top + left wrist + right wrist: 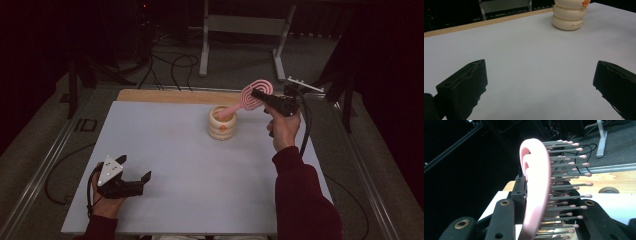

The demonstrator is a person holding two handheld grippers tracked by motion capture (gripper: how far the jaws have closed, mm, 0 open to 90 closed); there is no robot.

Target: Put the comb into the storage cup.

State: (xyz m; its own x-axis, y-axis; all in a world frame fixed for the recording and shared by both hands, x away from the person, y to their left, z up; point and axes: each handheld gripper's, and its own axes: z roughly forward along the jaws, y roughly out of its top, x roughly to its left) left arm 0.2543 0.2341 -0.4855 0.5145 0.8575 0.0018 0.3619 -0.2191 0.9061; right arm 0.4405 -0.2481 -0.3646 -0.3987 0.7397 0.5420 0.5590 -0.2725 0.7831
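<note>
The right gripper point(259, 95), raised near the worktop's point(200, 200) far edge, has its jaws clamped on a pink hairbrush point(252, 96), whose handle dips into the cream holder point(222, 123). The left gripper point(134, 171) rests near the front-left corner, jaws wide apart and empty, with bare worktop between.

Table: a pale grey top point(170, 150) with a bare wooden strip point(165, 96) along its far edge.
Floor: grey carpet point(240, 65) beyond the table, black cables point(175, 65) looped across it.
Furniture: a grey metal stand point(245, 25) on two legs.
Light: dim, the far side nearly black.
</note>
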